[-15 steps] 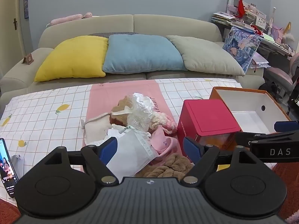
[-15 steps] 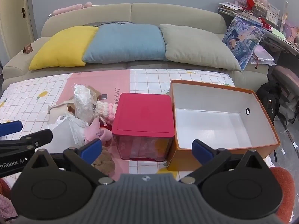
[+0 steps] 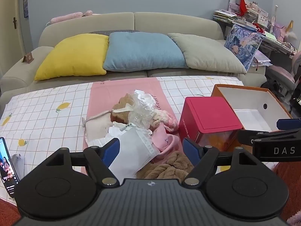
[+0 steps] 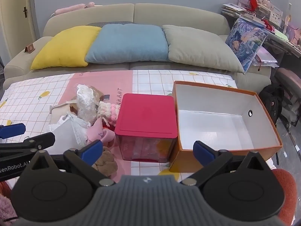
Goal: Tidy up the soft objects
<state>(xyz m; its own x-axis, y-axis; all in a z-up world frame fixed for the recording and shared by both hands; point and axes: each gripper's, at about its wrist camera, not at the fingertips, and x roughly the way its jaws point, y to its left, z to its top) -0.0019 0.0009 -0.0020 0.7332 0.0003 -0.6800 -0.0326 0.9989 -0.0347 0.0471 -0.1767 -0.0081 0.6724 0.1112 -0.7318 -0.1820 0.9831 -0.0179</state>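
At the far left edge of the left wrist view a phone (image 3: 6,166) stands lit on the checked cloth of the desk (image 3: 47,116). Moving right, the pile of soft things (image 3: 135,124) lies on the pink strip in the lower middle of that frame: a cream pouch (image 3: 97,128), a white paper bag (image 3: 135,150), crinkled clear wrap (image 3: 142,107), a pink cloth (image 3: 163,137), a pink-and-cream knitted piece (image 3: 165,119), and a brown fluffy towel (image 3: 167,167) nearest the camera. The left tongs (image 3: 151,149) hang just above the near edge of the pile, their blue tips spread wide with the white bag and towel showing between them; they hold nothing.

Right of the pile stands a red-lidded box (image 4: 146,118) with clear walls, its lid on. Right again, touching or just beside it, sits the orange box (image 4: 222,150), open-topped with a white inside and nothing in it. The right tongs (image 4: 148,150) hover low in the right wrist frame, also wide apart and empty, facing the seam between the two boxes.

By my reading no item has gone in yet, so the step in hand is the first pick. The next move likely calls for lowering the left tongs onto one loose piece, pinching a fold, not the whole heap, then carrying it right to the orange box.
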